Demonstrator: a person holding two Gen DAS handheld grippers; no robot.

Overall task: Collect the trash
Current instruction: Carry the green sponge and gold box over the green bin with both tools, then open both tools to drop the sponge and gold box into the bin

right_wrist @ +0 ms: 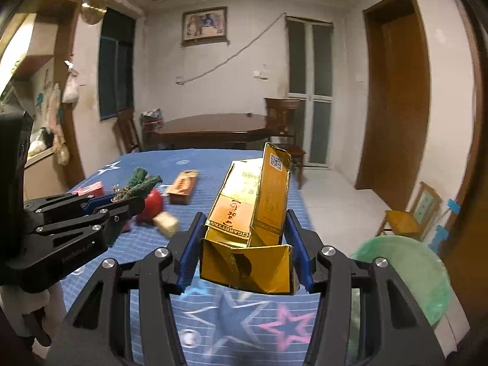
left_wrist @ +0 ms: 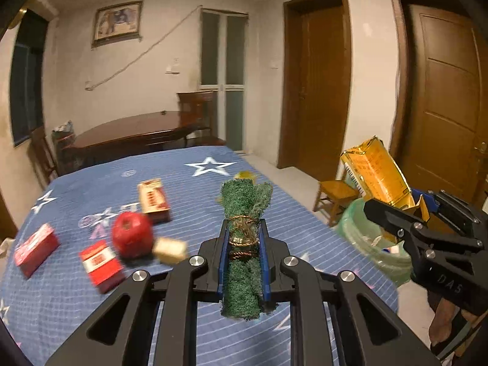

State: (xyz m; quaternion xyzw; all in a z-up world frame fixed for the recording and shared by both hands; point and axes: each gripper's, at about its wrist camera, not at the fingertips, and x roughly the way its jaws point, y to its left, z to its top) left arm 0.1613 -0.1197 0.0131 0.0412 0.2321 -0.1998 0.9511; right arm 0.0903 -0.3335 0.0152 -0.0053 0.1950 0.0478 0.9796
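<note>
I am pinching a green roll (left_wrist: 244, 244) in my left gripper (left_wrist: 243, 254), the blue pads pressed against its cord-wrapped middle, and it is hanging above the blue cloth (left_wrist: 183, 164). My right gripper (right_wrist: 247, 251) is clamping a gold carton (right_wrist: 253, 213) near its open flap end, the carton tilting up and away over the table edge.

I am judging the roll soft and light; it squashes, so the bound waist is the firm place to hold. The carton looks empty, thin and easily crushed, with a glossy skin that could slide between the pads, so I am favouring the folded corners over the flat faces.

The left view is showing the bin (left_wrist: 366, 235) with its green liner just beneath the carton, with scraps inside, plus the apple (left_wrist: 132, 235), red packs (left_wrist: 102, 265) and a small block (left_wrist: 170, 248) on the cloth. The right view is showing only the bin's rim (right_wrist: 405, 262) at my right, but it is giving me the carton's open mouth and the left gripper from the side.
</note>
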